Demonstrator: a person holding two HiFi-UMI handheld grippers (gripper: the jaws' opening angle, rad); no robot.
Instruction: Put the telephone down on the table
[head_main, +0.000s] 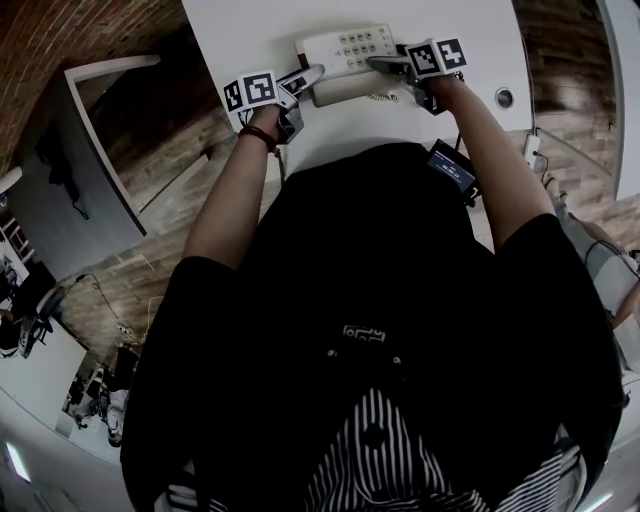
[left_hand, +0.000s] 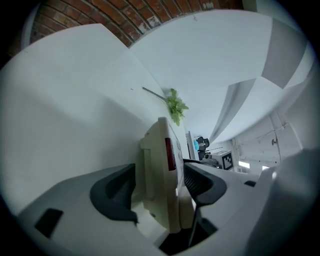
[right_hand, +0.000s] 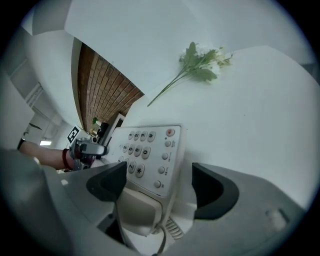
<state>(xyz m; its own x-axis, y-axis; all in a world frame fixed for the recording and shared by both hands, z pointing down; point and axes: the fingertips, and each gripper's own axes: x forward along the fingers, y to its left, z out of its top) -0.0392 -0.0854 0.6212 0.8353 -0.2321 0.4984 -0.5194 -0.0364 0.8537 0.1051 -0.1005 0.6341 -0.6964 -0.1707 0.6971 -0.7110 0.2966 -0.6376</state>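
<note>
A cream telephone (head_main: 350, 48) with a keypad lies flat on the white table (head_main: 480, 40), its handset (head_main: 345, 95) along the near edge. My left gripper (head_main: 308, 78) is at its left end. In the left gripper view the telephone (left_hand: 162, 170) stands edge-on between the jaws; the right pad lies against its face, while the left pad (left_hand: 117, 192) stands a little apart. My right gripper (head_main: 385, 63) is at the right end. In the right gripper view its jaws are spread wide around the telephone's (right_hand: 150, 155) near corner and handset (right_hand: 137, 210), with neither pad touching.
A green flower sprig (right_hand: 200, 62) lies on the table beyond the telephone. A round grommet (head_main: 504, 97) sits in the tabletop at the right. The coiled cord (head_main: 385, 97) trails from the handset. Brick floor (head_main: 170, 190) shows past the table's left edge.
</note>
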